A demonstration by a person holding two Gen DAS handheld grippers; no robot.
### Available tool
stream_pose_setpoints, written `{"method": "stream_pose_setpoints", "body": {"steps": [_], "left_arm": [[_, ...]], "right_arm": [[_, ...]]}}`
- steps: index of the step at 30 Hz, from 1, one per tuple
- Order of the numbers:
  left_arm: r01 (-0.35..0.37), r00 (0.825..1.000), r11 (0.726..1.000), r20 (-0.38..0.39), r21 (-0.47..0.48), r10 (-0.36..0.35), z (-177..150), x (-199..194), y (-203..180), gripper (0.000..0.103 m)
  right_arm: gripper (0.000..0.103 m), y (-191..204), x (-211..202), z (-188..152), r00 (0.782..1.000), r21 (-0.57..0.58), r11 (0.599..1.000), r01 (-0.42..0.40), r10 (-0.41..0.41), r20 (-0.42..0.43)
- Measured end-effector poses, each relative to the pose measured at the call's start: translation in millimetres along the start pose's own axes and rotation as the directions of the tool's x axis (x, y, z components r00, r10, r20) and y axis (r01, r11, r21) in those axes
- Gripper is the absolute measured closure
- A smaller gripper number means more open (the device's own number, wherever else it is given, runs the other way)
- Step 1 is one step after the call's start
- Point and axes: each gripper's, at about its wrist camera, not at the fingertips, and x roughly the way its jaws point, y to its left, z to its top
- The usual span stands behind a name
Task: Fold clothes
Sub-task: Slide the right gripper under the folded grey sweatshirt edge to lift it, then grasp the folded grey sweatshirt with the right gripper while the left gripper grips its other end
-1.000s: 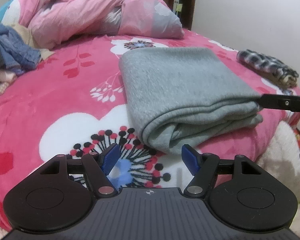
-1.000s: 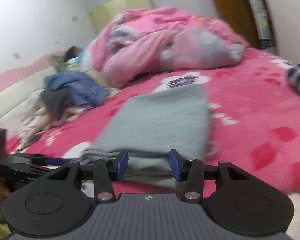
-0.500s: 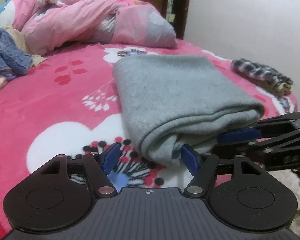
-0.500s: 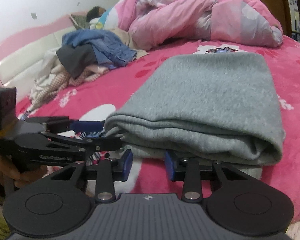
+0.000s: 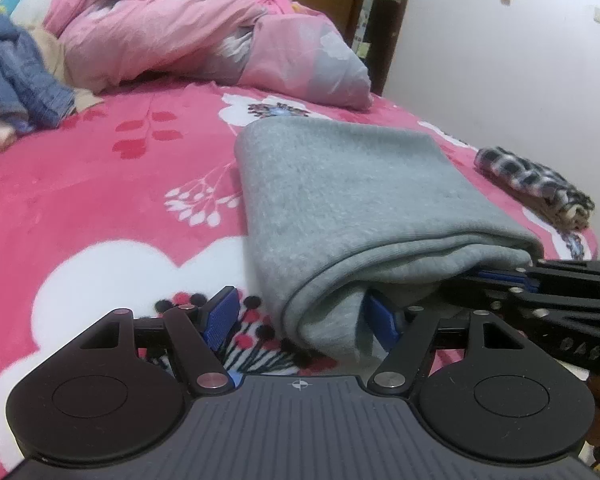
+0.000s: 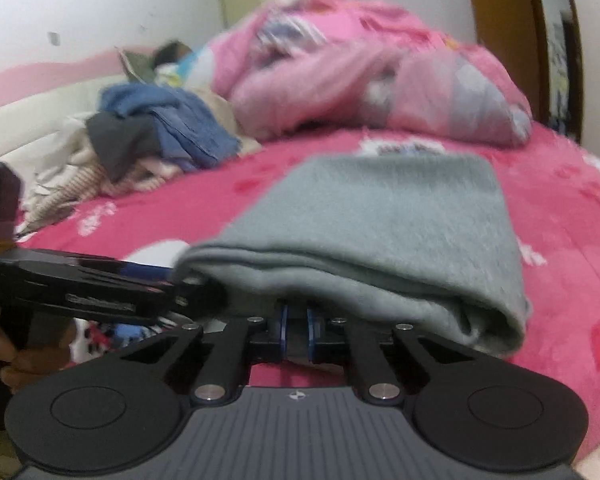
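The step in hand looks like taking hold of the near edge of the grey garment (image 5: 340, 200), already folded into a thick pad on the pink floral bedspread (image 5: 100, 184), ready for one more fold or a lift. In the right wrist view the right gripper (image 6: 296, 330) sits at six o'clock, its blue pads closing to a narrow slit right under the garment's near edge; a sliver of grey seems pinched between them, though the blur there leaves it uncertain. The left gripper (image 5: 300, 322) stands wide, about two thirds apart, holding nothing: the garment's rounded near corner lies between its fingers, against the right-hand pad but clear of the left one. Next, I judge, the left jaws must shut on that corner (catching all layers, not just the top one) before both hands raise the edge together toward twelve o'clock. No basket or box shows; the unfolded clothes pile (image 6: 148, 136) lies loose at ten o'clock, a checked cloth (image 5: 532, 184) at two.
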Motion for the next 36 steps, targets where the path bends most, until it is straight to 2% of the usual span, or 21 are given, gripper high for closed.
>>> {"method": "stream_pose_setpoints", "body": {"steps": [2,4,8,11,13,14,16,18,19,21,22,24,26,27,29,30,34,36], "left_arm": [[-0.008,1.0,1.0,-0.002,-0.008,0.008,0.9,2.6,-0.7,0.033],[-0.011,1.0,0.999,-0.006,-0.035,0.011,1.6,5.1,1.1,0.032],[-0.024,1.0,0.998,-0.014,-0.065,0.023,0.1,6.2,3.3,0.031],[-0.036,0.999,0.998,-0.017,-0.052,0.035,0.7,4.9,0.6,0.031],[-0.031,0.999,0.999,-0.02,-0.037,0.03,1.4,1.1,-0.6,0.032],[-0.023,0.999,0.999,-0.023,-0.03,0.022,1.7,-1.8,-0.6,0.032],[0.022,0.999,0.999,-0.028,-0.034,-0.023,1.6,-10.6,3.2,0.032],[0.092,0.996,0.992,-0.006,-0.082,-0.093,2.8,-23.4,11.9,0.032],[0.142,0.99,0.982,0.014,-0.127,-0.142,3.7,-30.5,18.4,0.032],[0.225,0.974,0.947,0.059,-0.229,-0.217,6.4,-39.5,31.8,0.031],[0.252,0.968,0.925,0.081,-0.284,-0.239,9.1,-40.3,39.2,0.031],[0.271,0.963,0.888,0.097,-0.372,-0.253,17.2,-32.3,49.7,0.031],[0.263,0.963,0.858,0.071,-0.442,-0.259,28.7,-12.8,57.0,0.031],[0.253,0.965,0.853,0.051,-0.457,-0.259,34.3,-2.2,58.6,0.031],[0.228,0.966,0.846,0.002,-0.483,-0.26,45.1,21.0,60.9,0.031],[0.227,0.961,0.838,-0.024,-0.497,-0.275,48.9,33.1,62.0,0.031],[0.24,0.932,0.809,-0.107,-0.536,-0.347,59.7,76.2,63.5,0.029],[0.231,0.925,0.81,-0.138,-0.538,-0.355,61.8,92.8,61.4,0.028]], "right_arm": [[0.095,4.9,7.6,-2.7,0.997,-0.055,0.996,0.072,-0.072,-0.006],[0.103,-0.3,14.8,-8.7,0.988,-0.08,0.985,0.15,-0.153,-0.023],[0.103,-15.6,2.6,-16.6,0.97,-0.061,0.968,0.245,-0.245,0.004],[0.103,-26.5,-2.5,-16.2,0.977,-0.012,0.977,0.212,-0.213,-0.016],[0.103,-30.1,-12.4,-14.4,0.985,-0.026,0.985,0.168,-0.169,-0.028],[0.1,-33.6,-21.9,-13.0,0.992,-0.025,0.992,0.121,-0.122,-0.026],[0.087,-46.5,-41.8,-9.5,0.999,0.013,0.999,0.045,-0.045,-0.022],[0.065,-70.6,-61.1,-4.4,1.0,0.124,0.992,0.022,-0.021,-0.005],[0.062,-84.1,-69.7,-1.3,1.0,0.188,0.982,0.015,-0.017,0.01],[0.044,-115.4,-79.0,4.1,0.999,0.327,0.945,-0.01,-0.002,0.037],[0.04,-131.1,-81.5,6.5,0.999,0.398,0.917,-0.03,0.01,0.052],[0.029,-164.2,-73.2,10.1,0.994,0.544,0.833,-0.101,0.068,0.081],[0.026,-193.0,-52.7,12.5,0.987,0.657,0.737,-0.16,0.135,0.088],[0.025,-204.2,-38.3,13.9,0.984,0.696,0.698,-0.17,0.16,0.08],[0.025,-222.3,-12.4,17.0,0.983,0.757,0.636,-0.149,0.18,0.042],[0.025,-229.3,-0.3,18.9,0.983,0.778,0.616,-0.123,0.181,0.012],[0.022,-240.1,46.1,29.7,0.969,0.769,0.634,-0.083,0.23,-0.085],[0.02,-241.7,67.6,30.5,0.955,0.779,0.622,-0.082,0.274,-0.118]]}}
